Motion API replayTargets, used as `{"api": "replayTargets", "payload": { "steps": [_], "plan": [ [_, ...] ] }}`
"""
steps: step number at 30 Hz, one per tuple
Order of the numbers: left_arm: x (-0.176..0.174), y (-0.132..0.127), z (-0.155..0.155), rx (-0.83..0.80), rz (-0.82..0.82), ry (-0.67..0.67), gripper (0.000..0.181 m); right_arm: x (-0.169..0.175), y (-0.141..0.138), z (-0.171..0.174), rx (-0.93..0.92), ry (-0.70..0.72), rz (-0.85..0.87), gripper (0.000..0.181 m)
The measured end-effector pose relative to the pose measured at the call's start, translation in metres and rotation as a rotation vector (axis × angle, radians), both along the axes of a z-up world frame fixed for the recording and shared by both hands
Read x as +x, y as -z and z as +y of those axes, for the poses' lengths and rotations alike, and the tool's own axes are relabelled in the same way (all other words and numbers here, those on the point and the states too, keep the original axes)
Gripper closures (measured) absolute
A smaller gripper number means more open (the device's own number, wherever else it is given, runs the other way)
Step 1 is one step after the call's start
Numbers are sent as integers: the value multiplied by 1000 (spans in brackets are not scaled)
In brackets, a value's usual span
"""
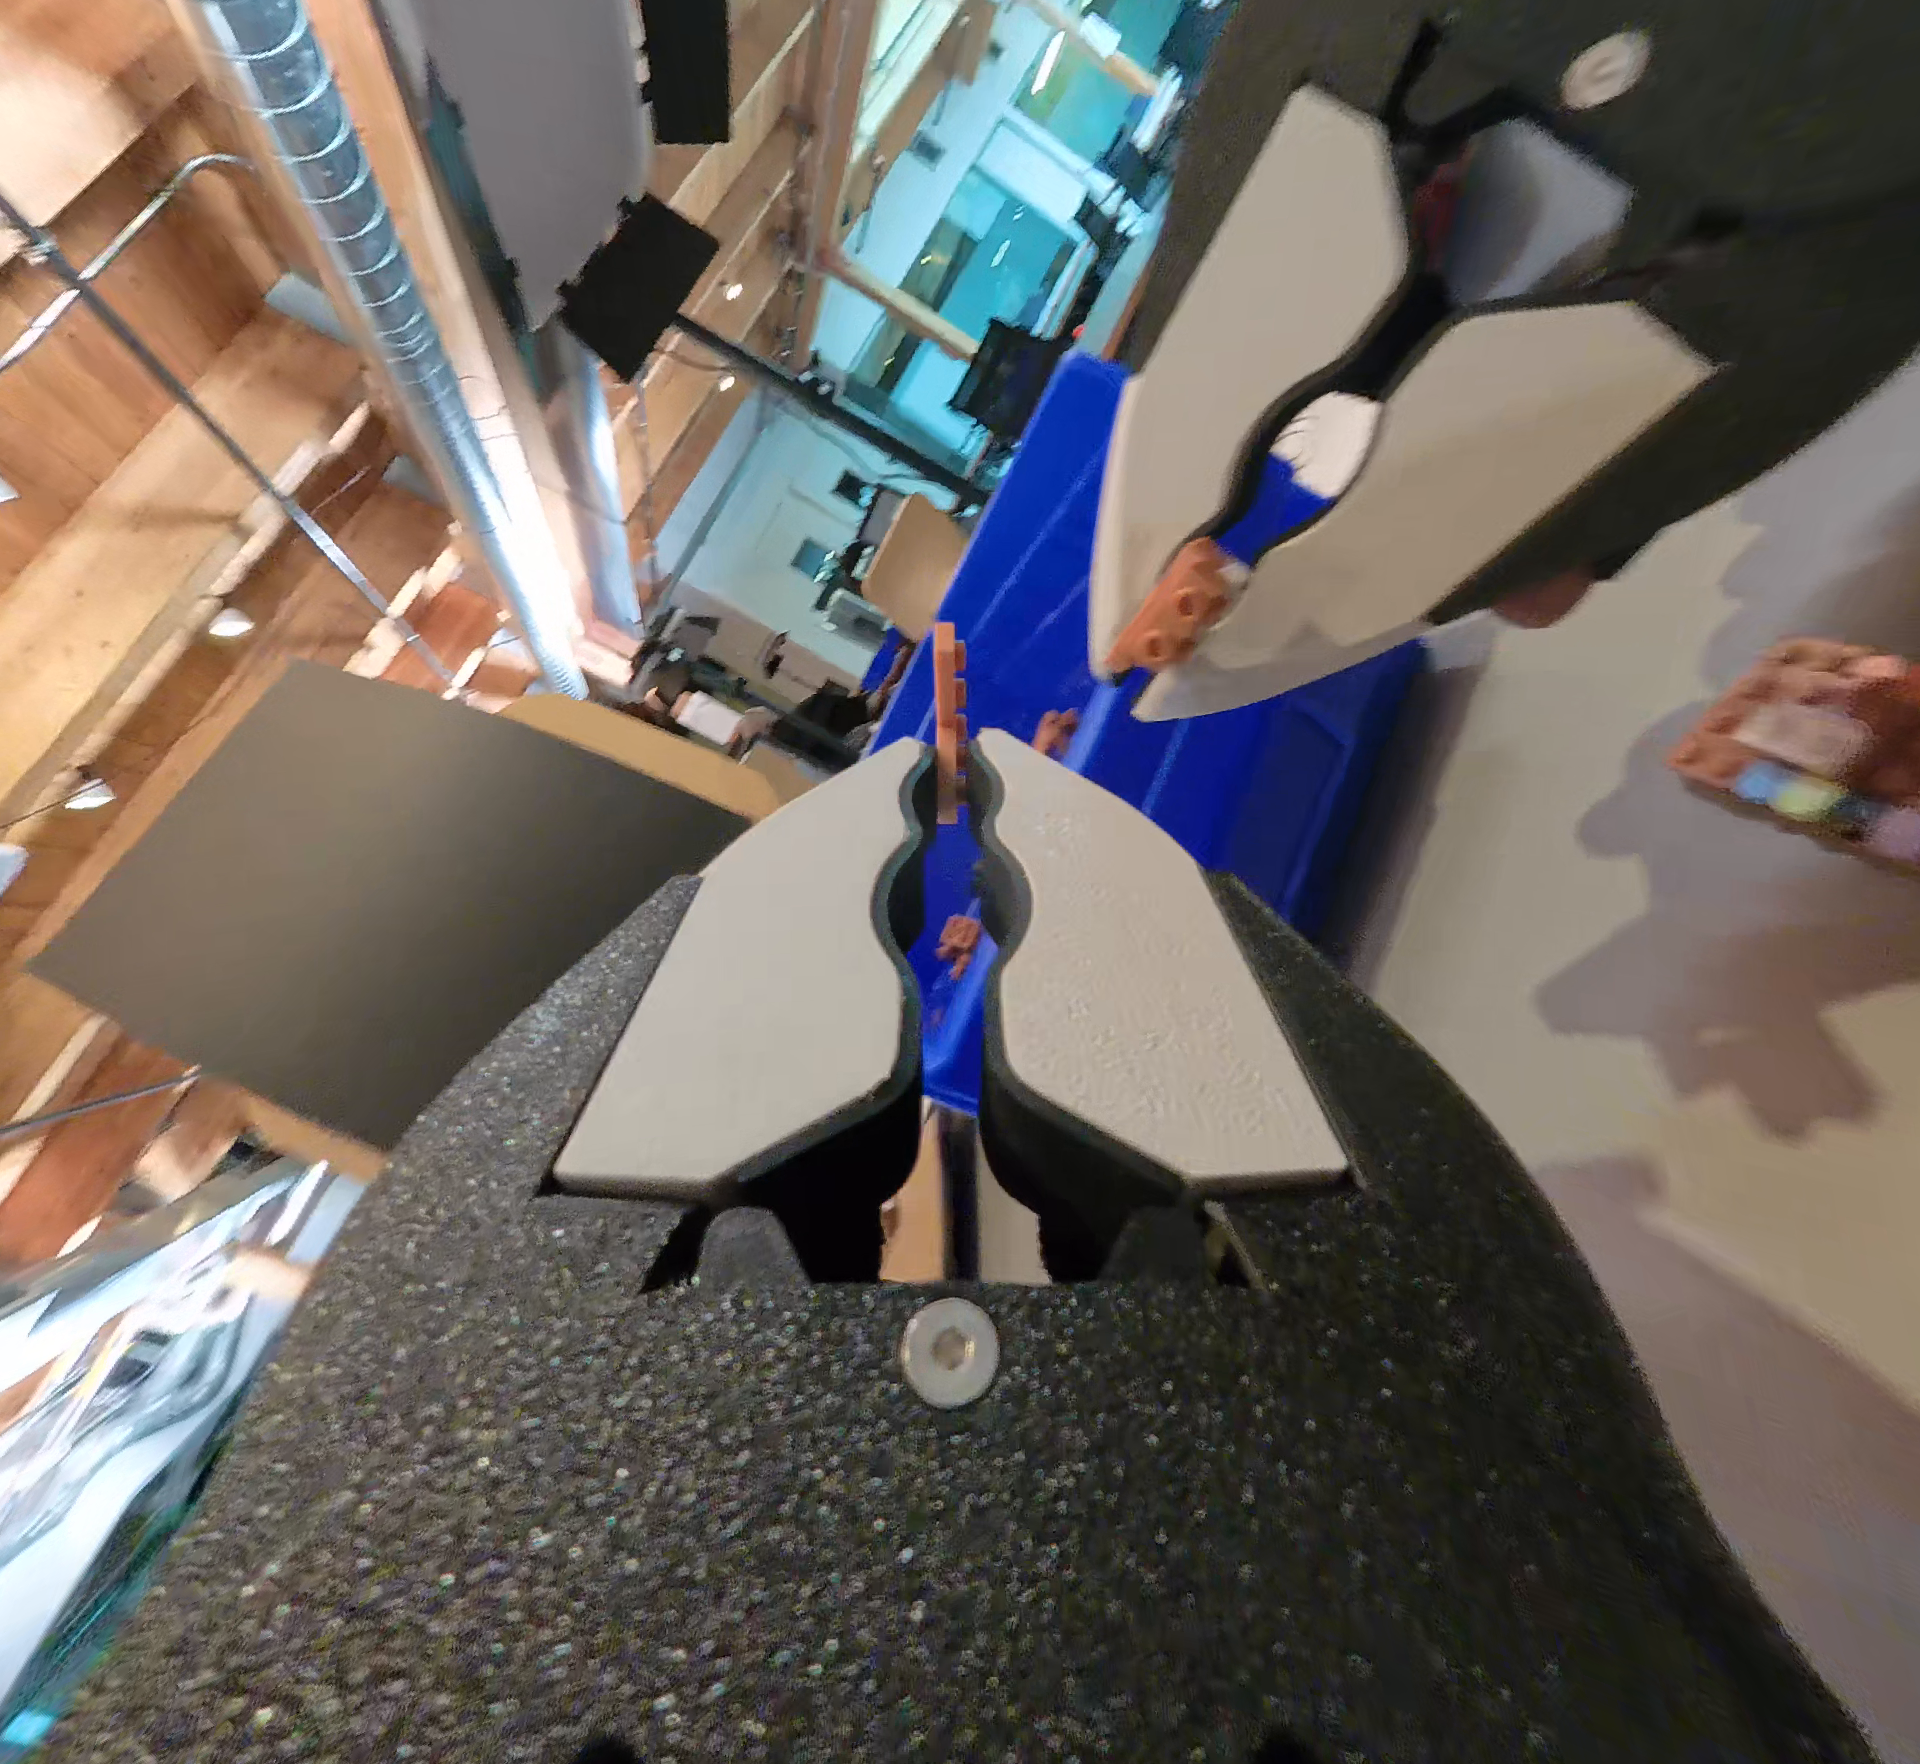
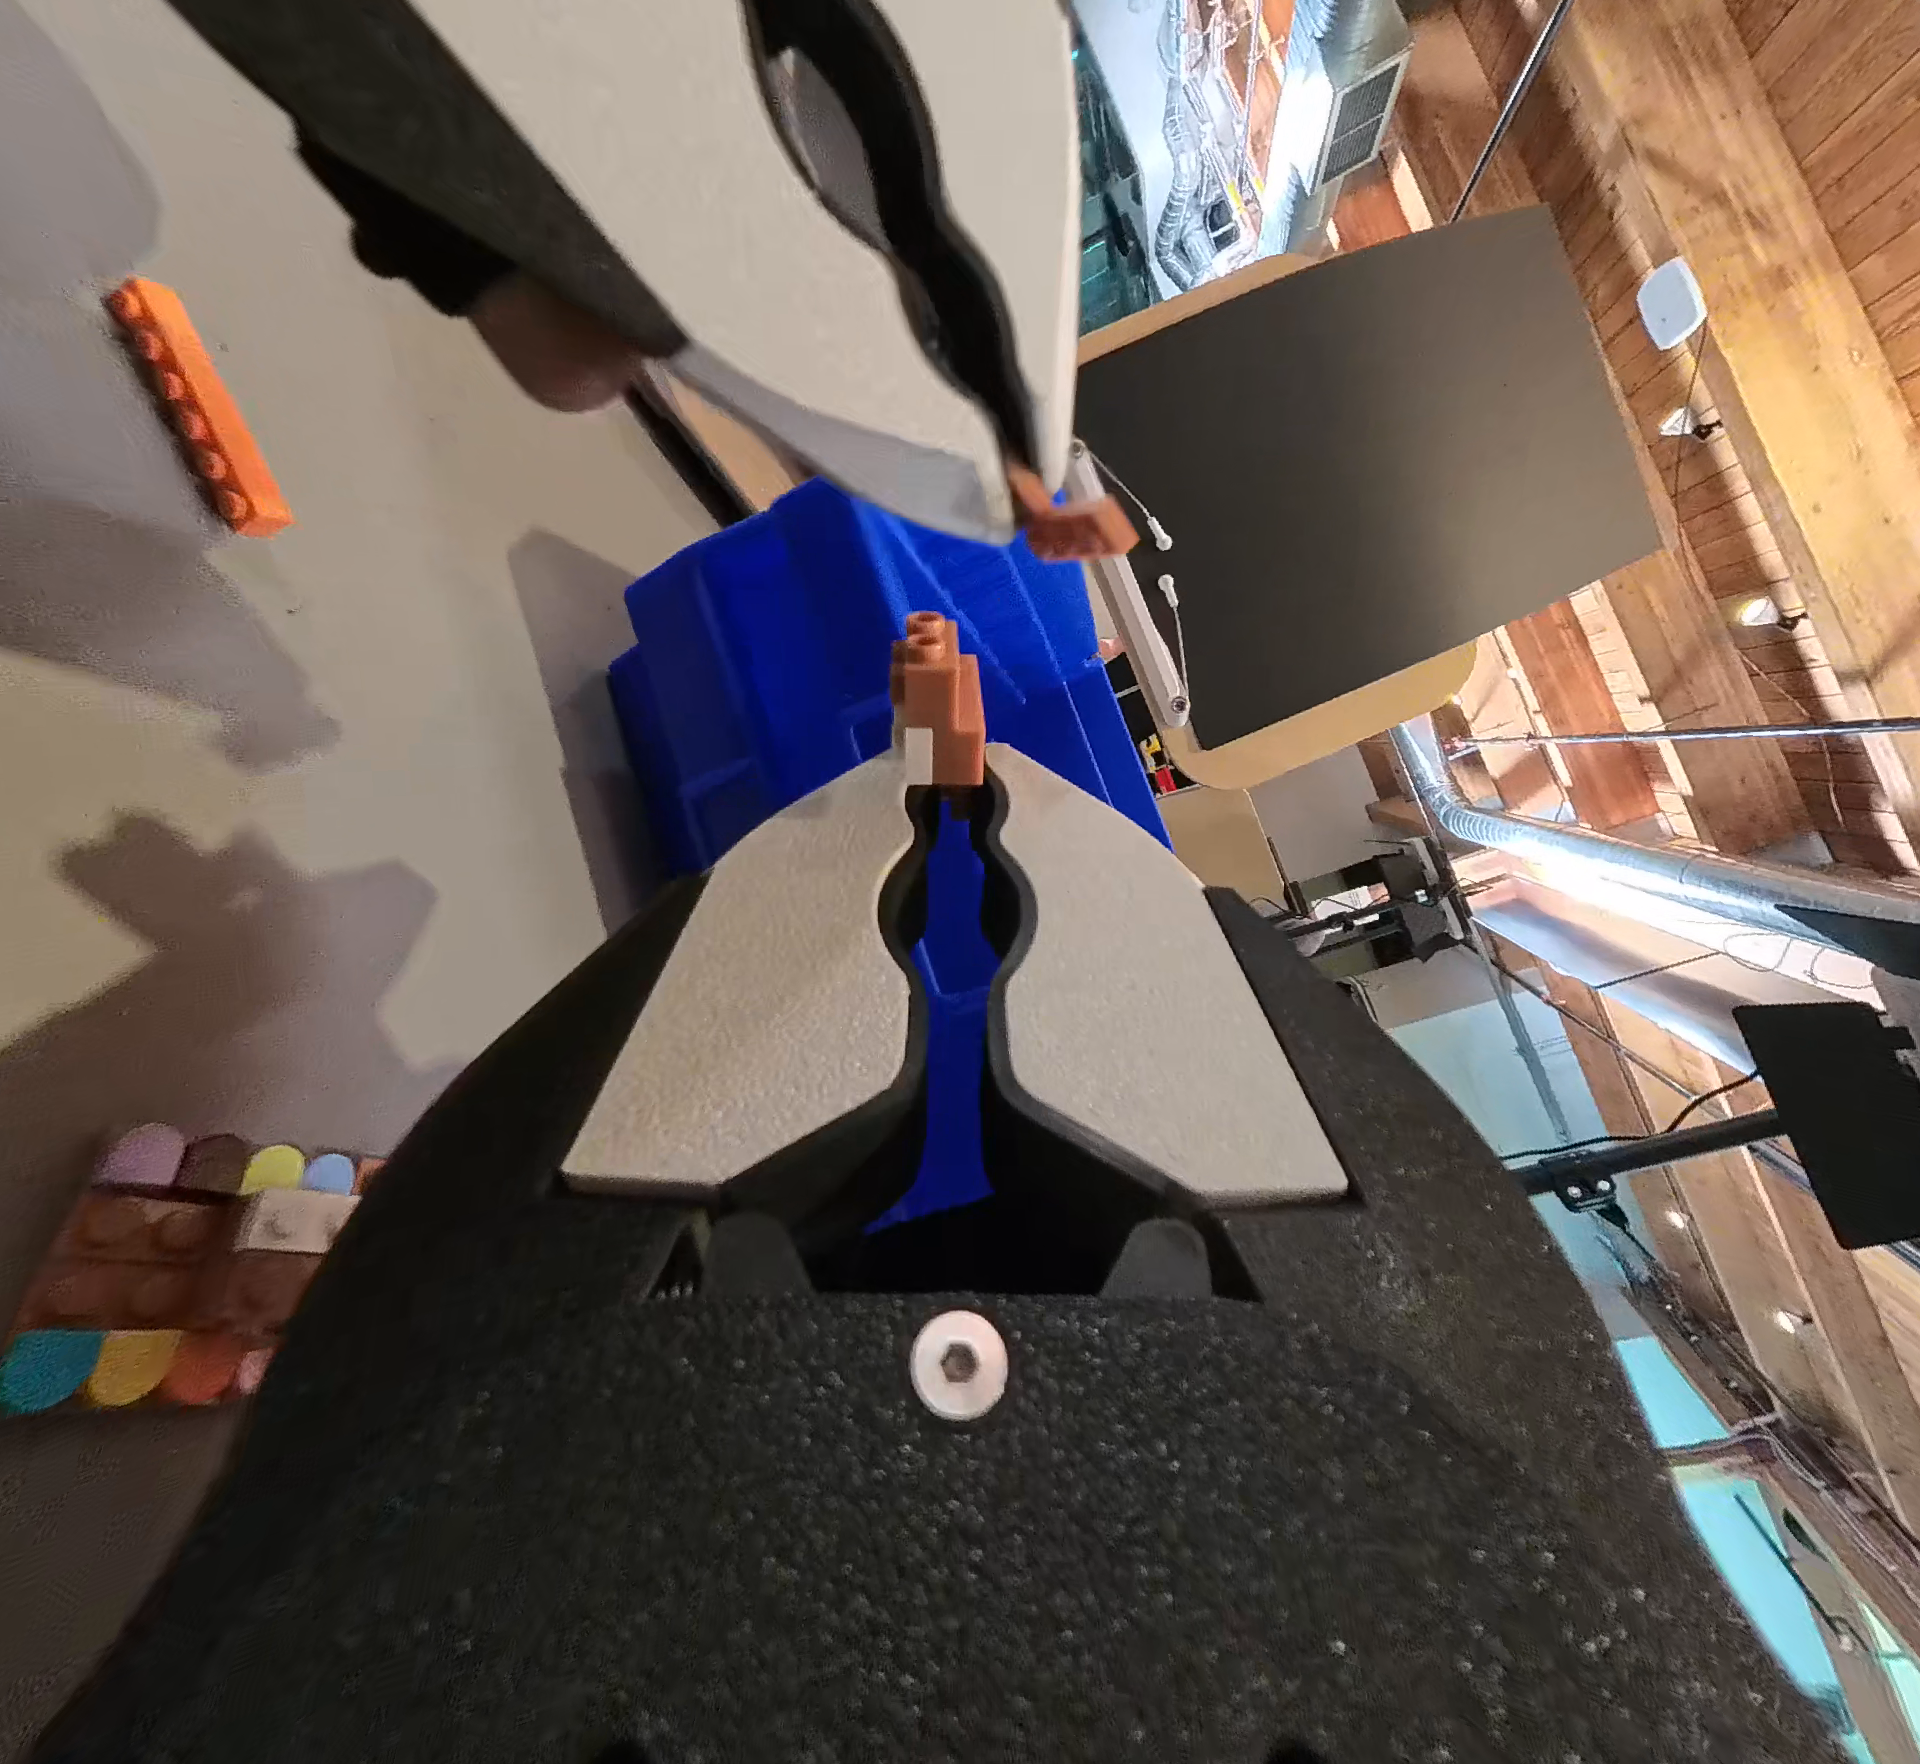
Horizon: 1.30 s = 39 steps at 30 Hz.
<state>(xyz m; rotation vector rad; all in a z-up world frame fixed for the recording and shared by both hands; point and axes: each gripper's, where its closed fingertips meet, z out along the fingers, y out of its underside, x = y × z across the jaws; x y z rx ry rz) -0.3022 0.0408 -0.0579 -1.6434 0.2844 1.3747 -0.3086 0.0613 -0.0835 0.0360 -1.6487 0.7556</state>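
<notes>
My left gripper (image 1: 951,758) is shut on a thin brown toy plate (image 1: 945,706) held edge-on above a blue bin (image 1: 1039,571). It also shows in the right wrist view (image 2: 1023,493), top centre, with the brown plate (image 2: 1075,530) at its tips. My right gripper (image 2: 951,764) is shut on a small brown toy brick (image 2: 940,701) with a white piece on it. It shows in the left wrist view (image 1: 1169,649), upper right, holding the brown brick (image 1: 1174,613). Both grippers are lifted over the bin, tips close but apart.
The blue bin (image 2: 790,634) stands on a white table (image 2: 416,571) and holds several small brown pieces (image 1: 956,940). An orange long brick (image 2: 197,410) lies on the table. A multicoloured brick build (image 2: 156,1278) lies near my right gripper; it also shows in the left wrist view (image 1: 1808,758). My left and right fingertips are right by each other.
</notes>
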Motion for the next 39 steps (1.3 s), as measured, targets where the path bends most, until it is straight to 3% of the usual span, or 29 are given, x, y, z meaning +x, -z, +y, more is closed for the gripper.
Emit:
{"api": "replayTargets", "payload": {
  "steps": [3, 5, 7, 12, 16, 18, 23, 34, 39],
  "plan": [
    [-26, -11, -5, 22, 1, -140, 176, -2, 1, 0, -5, 3, -10, 177],
    [-49, 0, -6, -27, -107, -240, 173, -3, 5, 0, 6, 11, -16, 177],
    [-64, 14, -8, -37, -240, -306, 148, -4, 6, 0, 17, 18, -13, 177],
    [-56, 14, -12, 4, -271, -184, 141, -7, 5, 6, 2, 41, -26, 177],
    [-4, 10, -1, -99, -133, 178, 142, -10, 4, 11, -18, 58, -47, 177],
    [18, 20, 1, -205, -15, 268, 150, -10, 5, 11, -24, 50, -64, 177],
    [31, 26, 12, -296, 135, 262, 155, -6, 12, 4, 32, 24, -56, 177],
    [37, 42, 18, -367, 183, 275, 164, 1, 20, -6, 90, -27, -57, 177],
    [33, 32, 18, -306, 185, 219, 172, 0, 14, -4, 63, -8, -41, 176]
  ]
}}
